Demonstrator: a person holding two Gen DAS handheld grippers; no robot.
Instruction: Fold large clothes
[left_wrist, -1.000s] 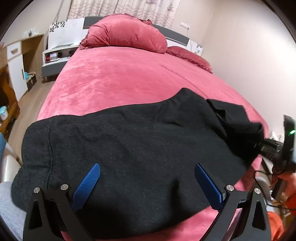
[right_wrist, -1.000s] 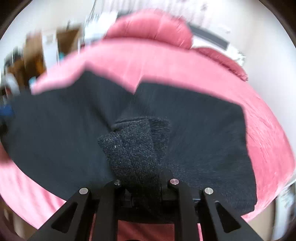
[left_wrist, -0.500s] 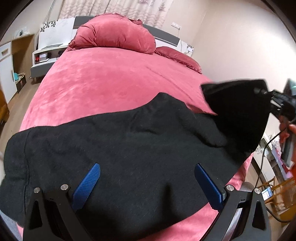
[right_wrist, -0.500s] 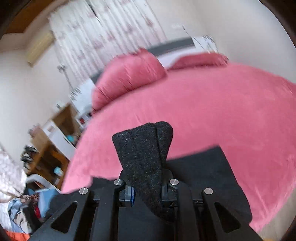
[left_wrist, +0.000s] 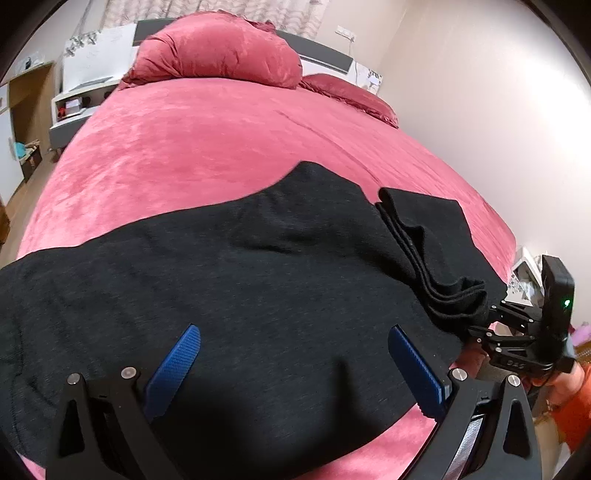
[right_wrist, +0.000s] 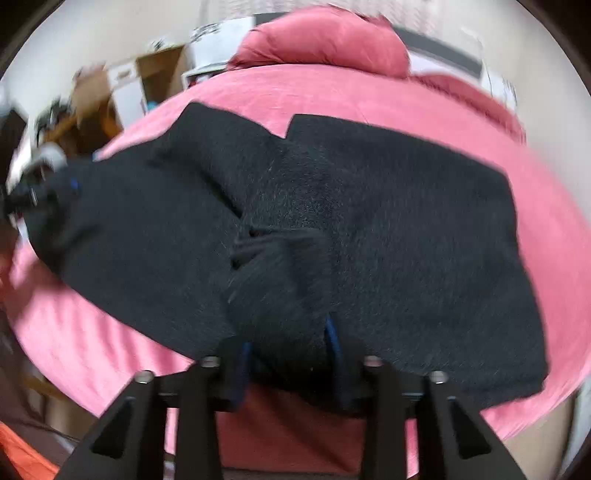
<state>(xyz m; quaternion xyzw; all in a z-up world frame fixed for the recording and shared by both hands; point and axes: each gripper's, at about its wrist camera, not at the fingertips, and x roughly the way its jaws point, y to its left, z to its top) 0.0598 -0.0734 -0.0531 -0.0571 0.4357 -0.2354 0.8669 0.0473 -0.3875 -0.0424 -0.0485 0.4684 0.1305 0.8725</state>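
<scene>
A large black garment (left_wrist: 258, 280) lies spread across the near half of the pink bed (left_wrist: 221, 140). A folded strip of it (left_wrist: 424, 243) runs over its right part and ends at my right gripper (left_wrist: 480, 325). In the blurred right wrist view the bunched end of that strip (right_wrist: 280, 280) sits between the jaws of my right gripper (right_wrist: 288, 343). The jaws are opening, and both blue pads (right_wrist: 242, 356) show beside the cloth. My left gripper (left_wrist: 294, 332) hovers wide open over the garment's near edge with nothing between its fingers.
Pink pillows (left_wrist: 218, 48) lie at the head of the bed. A white nightstand (left_wrist: 74, 107) and wooden furniture (left_wrist: 29, 99) stand to the left. A pale wall (left_wrist: 498, 129) runs along the right side. An orange sleeve (left_wrist: 572, 406) shows at the lower right.
The right gripper lifted the folded strip high above the bed, then brought it down onto the garment, and its jaws have spread apart. The left gripper has shifted sideways, still open.
</scene>
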